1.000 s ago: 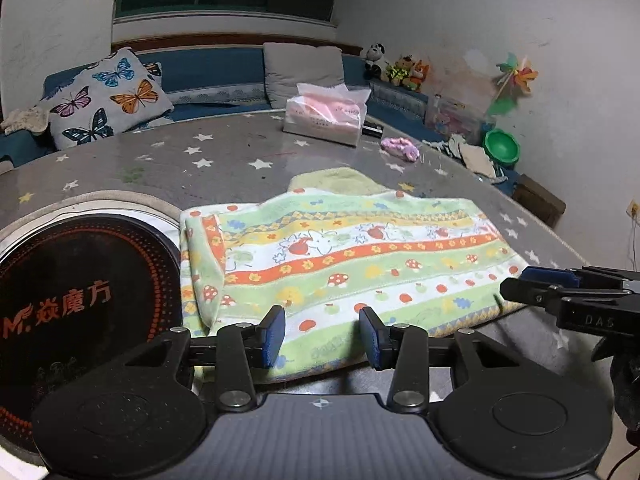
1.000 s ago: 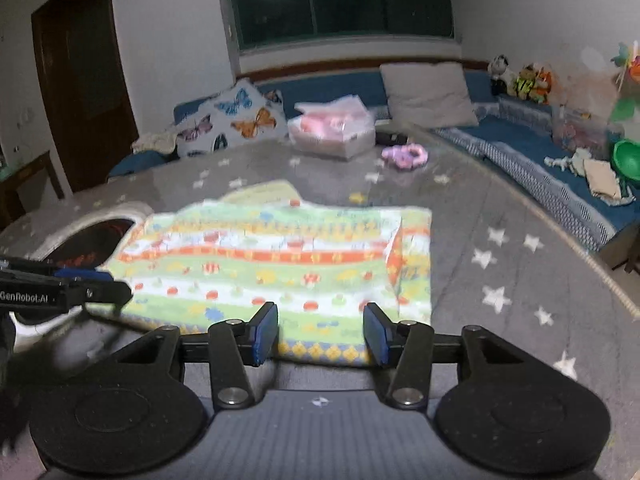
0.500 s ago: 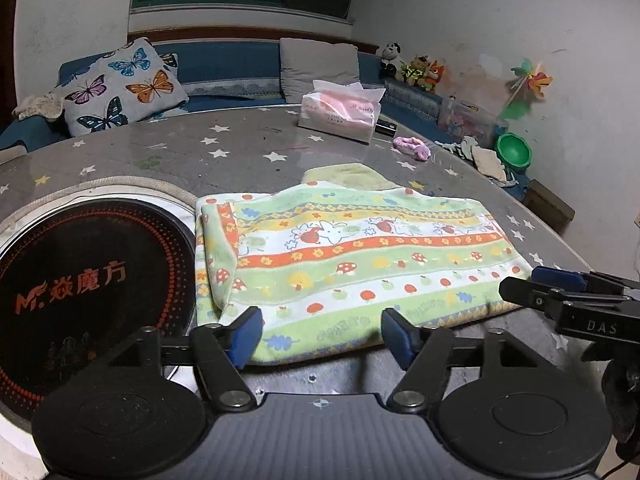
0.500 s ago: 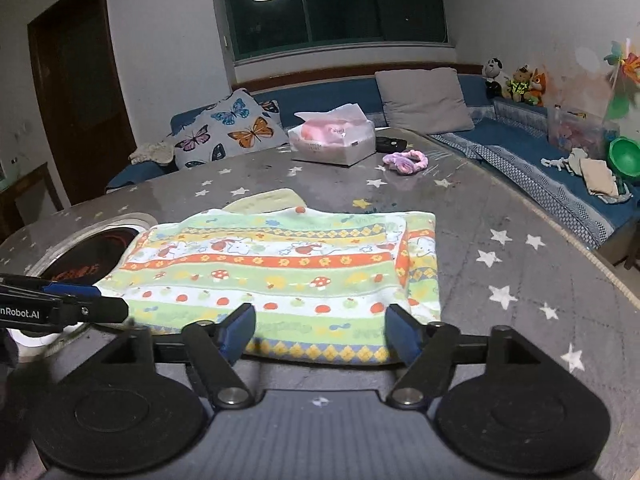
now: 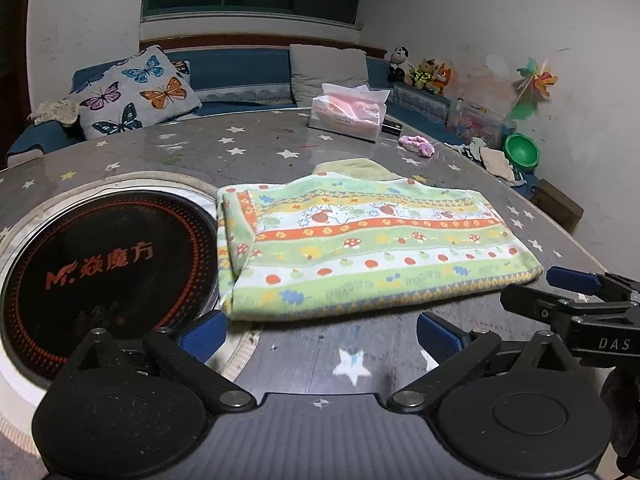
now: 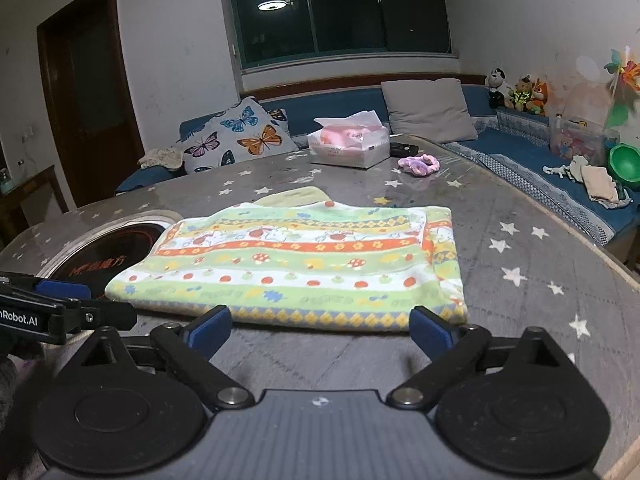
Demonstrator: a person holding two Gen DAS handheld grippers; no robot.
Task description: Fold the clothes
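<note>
A striped green, orange and white cloth with mushroom prints [image 5: 372,248] lies folded flat on the star-patterned table [image 5: 320,344]. It also shows in the right wrist view [image 6: 304,264]. A pale yellow piece [image 5: 356,168] sticks out from under its far edge. My left gripper [image 5: 320,336] is open and empty, just short of the cloth's near edge. My right gripper [image 6: 320,332] is open and empty, also just short of the near edge. The right gripper shows in the left wrist view [image 5: 576,292], the left one in the right wrist view [image 6: 60,300].
A round black cooktop [image 5: 100,264] is set in the table left of the cloth. A tissue pack [image 5: 348,112], a dark remote [image 6: 404,148] and a pink scrunchie [image 5: 418,145] lie at the far side. A sofa with cushions [image 5: 136,96] runs behind.
Both grippers have opened wide and drawn back from the cloth's near edge. The cloth has stayed folded on the table.
</note>
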